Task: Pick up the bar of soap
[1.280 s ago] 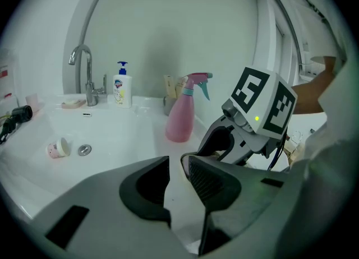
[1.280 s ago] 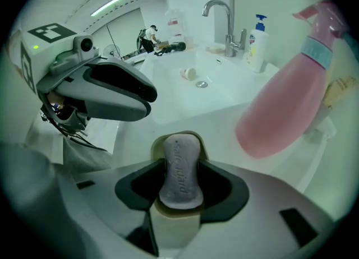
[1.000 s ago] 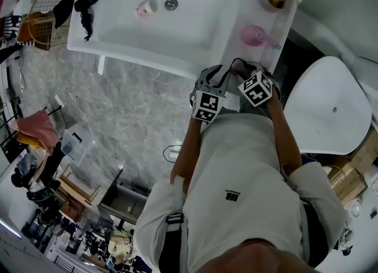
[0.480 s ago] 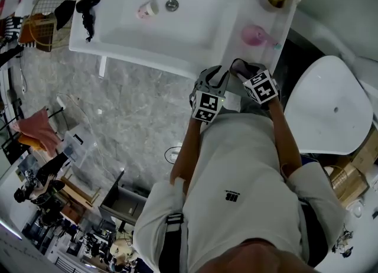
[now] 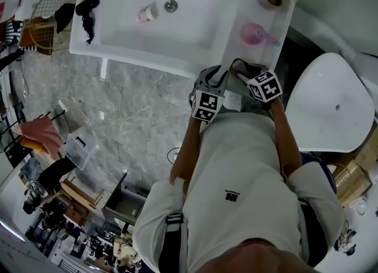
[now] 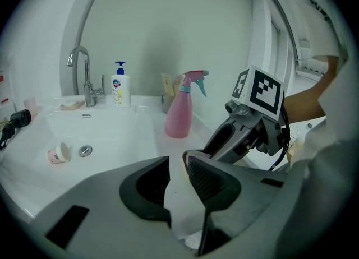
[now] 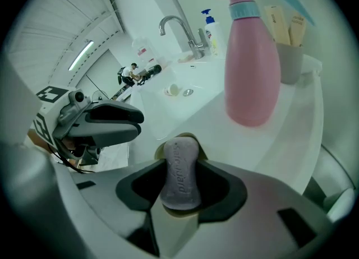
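Right gripper point(image 7: 180, 165) clenched on the purple bar of soap point(image 7: 180, 185), near pink spray bottle point(image 7: 251, 67). Left gripper point(image 6: 177, 163) jaws slightly parted, holding nothing.

Grey marble-pattern floor tiles point(image 5: 136, 112); white washbasin point(image 5: 147, 59) against pale wall point(image 6: 168, 22); white toilet point(image 5: 331, 106) beside; strip light point(image 7: 81, 55) overhead.

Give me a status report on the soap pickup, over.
Right gripper shut on soap. Left gripper open, close alongside. Pink bottle ahead on counter, not in the way.
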Tool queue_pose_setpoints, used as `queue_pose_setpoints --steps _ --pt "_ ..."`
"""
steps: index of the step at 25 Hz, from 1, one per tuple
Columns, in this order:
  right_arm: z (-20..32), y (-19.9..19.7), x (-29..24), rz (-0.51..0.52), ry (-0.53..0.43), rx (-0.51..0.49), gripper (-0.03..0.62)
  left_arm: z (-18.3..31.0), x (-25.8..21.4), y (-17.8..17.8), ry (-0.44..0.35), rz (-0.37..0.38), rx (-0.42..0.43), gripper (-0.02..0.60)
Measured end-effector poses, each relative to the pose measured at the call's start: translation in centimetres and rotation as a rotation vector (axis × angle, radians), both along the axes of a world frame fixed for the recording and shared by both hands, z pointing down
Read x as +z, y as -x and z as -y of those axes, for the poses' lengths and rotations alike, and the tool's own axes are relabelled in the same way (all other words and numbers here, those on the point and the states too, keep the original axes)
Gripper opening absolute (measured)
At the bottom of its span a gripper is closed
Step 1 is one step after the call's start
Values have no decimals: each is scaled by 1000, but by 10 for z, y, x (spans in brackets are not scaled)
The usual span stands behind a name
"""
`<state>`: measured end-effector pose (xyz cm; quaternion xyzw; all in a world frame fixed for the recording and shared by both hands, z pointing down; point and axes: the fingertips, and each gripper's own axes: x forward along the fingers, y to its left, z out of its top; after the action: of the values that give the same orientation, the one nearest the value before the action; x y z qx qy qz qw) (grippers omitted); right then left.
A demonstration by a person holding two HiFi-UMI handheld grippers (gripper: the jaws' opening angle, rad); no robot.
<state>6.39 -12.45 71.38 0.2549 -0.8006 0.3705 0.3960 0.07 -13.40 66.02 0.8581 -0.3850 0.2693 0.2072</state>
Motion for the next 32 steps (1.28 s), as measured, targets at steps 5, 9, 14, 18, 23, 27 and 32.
queue_pose_setpoints --steps 5,9,14,18,23,27,32 --pt "-1 -2 -2 54 28 49 190 -1 -1 -2 -1 5 16 123" --pt "-1 -2 -3 84 38 75 189 -1 1 -3 -1 10 29 122" --pt "0 -3 -9 122 34 96 189 -1 -1 -5 -1 13 38 122" --pt "2 -2 -14 143 22 105 189 -1 -2 -6 -2 15 51 123" --pt "4 0 -23 190 20 138 189 -1 -1 -8 -3 16 69 122" --pt "9 0 -30 224 13 169 189 1 -1 -10 -7 17 83 122" --pt "12 -2 -46 254 -16 195 189 4 -6 -14 -26 14 108 123"
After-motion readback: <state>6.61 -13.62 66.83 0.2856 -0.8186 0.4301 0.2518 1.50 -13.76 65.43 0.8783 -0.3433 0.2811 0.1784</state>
